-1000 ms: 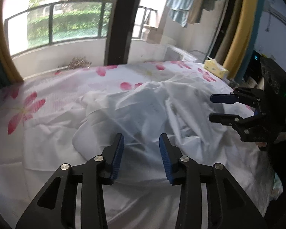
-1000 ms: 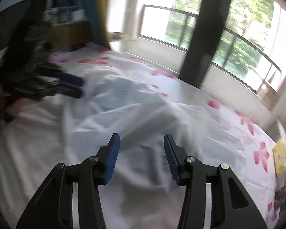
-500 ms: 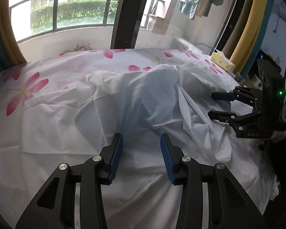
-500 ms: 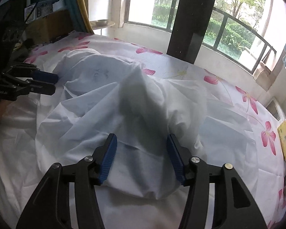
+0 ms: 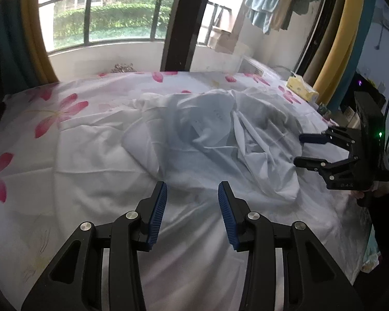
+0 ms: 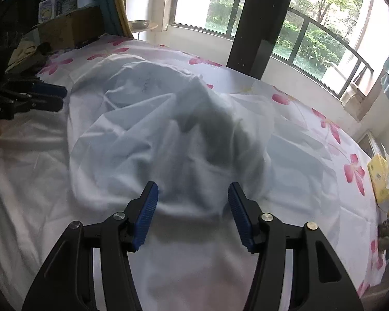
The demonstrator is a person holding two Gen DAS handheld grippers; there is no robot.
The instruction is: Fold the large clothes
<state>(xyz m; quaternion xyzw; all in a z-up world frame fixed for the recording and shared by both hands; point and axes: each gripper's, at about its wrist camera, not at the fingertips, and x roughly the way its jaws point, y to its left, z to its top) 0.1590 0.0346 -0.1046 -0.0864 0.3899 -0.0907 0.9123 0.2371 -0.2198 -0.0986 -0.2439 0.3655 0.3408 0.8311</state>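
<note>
A large pale white-blue garment lies crumpled in a heap on the bed, also in the right wrist view. My left gripper is open and empty, held above the sheet just short of the heap's near edge. My right gripper is open and empty, over the heap's near edge. It also shows in the left wrist view at the garment's right side. The left gripper shows in the right wrist view at the garment's left side.
The bed has a white sheet with pink flowers. A yellow tissue box sits at the bed's far right corner, also in the right wrist view. Windows and a dark pillar stand behind. A cardboard box sits beyond the bed.
The garment has dropped from a raised billow and settled into a lower heap on the bed. Both grippers stayed open and drew back a little toward the near edge.
</note>
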